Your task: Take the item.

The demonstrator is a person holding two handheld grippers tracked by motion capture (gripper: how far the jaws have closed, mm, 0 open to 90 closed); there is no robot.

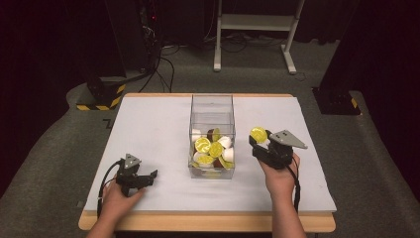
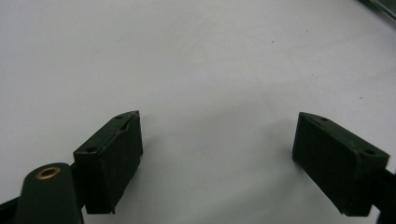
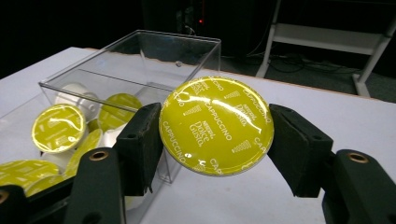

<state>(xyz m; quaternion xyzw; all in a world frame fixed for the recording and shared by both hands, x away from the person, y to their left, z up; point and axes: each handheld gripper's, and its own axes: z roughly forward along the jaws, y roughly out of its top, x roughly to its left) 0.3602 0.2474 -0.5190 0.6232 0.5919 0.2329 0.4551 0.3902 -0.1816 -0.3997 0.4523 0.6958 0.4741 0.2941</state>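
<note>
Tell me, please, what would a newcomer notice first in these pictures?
First, the yellow-lidded Dolce Gusto cappuccino capsule, clamped between the jaws of the right gripper just right of the box. Next, the clear plastic box at the middle of the white table, holding a heap of yellow-lidded and white capsules. The left gripper rests open on the table at the near left, with nothing between its jaws.

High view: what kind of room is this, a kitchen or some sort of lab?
Probably a lab or recording studio, not a kitchen: black curtains surround a lone table, cables trail across grey carpet, and hazard-striped stand feet sit nearby.
</note>
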